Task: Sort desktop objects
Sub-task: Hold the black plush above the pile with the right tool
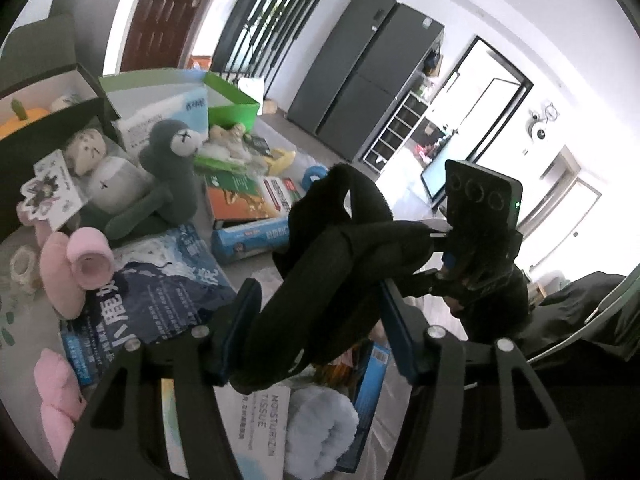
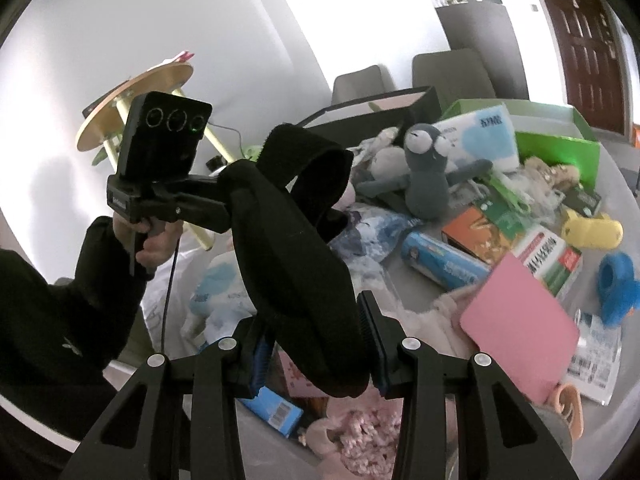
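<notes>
We've got the black padded fabric strap [image 1: 320, 256] clamped by the left gripper [image 1: 316, 332] and the right gripper [image 2: 316, 344] (both shut on it), lifted clear above the clutter to carry it off.

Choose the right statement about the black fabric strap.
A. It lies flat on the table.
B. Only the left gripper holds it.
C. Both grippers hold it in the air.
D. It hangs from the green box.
C: the black fabric strap is clamped by the right gripper and the left gripper, above the cluttered table.

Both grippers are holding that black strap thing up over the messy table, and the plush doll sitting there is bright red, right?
Not red. In the right wrist view the plush doll is grey. The rest holds: both the left gripper and right gripper grip the black strap above the table.
</notes>
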The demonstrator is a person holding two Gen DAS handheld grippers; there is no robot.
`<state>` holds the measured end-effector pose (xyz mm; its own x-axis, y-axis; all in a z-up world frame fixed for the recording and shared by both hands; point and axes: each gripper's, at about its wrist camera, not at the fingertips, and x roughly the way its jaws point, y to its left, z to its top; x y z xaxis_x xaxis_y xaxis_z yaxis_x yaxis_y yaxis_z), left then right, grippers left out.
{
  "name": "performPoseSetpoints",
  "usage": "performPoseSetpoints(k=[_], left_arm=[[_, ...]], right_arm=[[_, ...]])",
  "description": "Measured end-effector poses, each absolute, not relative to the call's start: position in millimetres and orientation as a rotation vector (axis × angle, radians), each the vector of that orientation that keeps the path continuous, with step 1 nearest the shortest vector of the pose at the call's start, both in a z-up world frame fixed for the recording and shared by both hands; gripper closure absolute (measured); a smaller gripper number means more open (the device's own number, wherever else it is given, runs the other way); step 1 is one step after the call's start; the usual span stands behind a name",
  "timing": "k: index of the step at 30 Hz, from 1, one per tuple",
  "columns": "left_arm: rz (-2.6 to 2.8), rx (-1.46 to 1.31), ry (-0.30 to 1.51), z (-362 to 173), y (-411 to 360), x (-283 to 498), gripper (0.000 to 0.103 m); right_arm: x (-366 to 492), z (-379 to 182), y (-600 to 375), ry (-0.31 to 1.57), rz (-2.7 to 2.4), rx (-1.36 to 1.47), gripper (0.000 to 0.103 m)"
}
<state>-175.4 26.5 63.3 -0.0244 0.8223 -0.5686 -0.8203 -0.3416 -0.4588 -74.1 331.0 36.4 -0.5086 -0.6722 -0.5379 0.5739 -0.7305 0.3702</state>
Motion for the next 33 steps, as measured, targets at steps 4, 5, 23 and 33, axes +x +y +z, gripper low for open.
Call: performPoseSetpoints(k=[4, 5, 23, 33], left_arm=[[1.709, -0.919, -0.005, 68.2, 17.2, -175.1, 0.044], [1.720, -0.914, -0.007, 69.7, 14.1, -175.2, 0.044], [1.821, -0.846, -0.065, 84.2, -34.0, -170.5, 0.041], [1.892, -1.063, -0.071, 41.1, -21.1, -177.8, 0.018]], right_arm=[[-79.8, 42.2, 323.9, -0.168, -2.224, 0.870, 0.061], [-81.7, 43.6, 321.7, -0.163, -2.221, 0.871, 0.061], [-98.7, 69.9, 280.1, -0.056, -2.176, 0.839, 0.061], [-98.4, 40.6, 286.7, -0.078, -2.259, 0.993, 0.034]])
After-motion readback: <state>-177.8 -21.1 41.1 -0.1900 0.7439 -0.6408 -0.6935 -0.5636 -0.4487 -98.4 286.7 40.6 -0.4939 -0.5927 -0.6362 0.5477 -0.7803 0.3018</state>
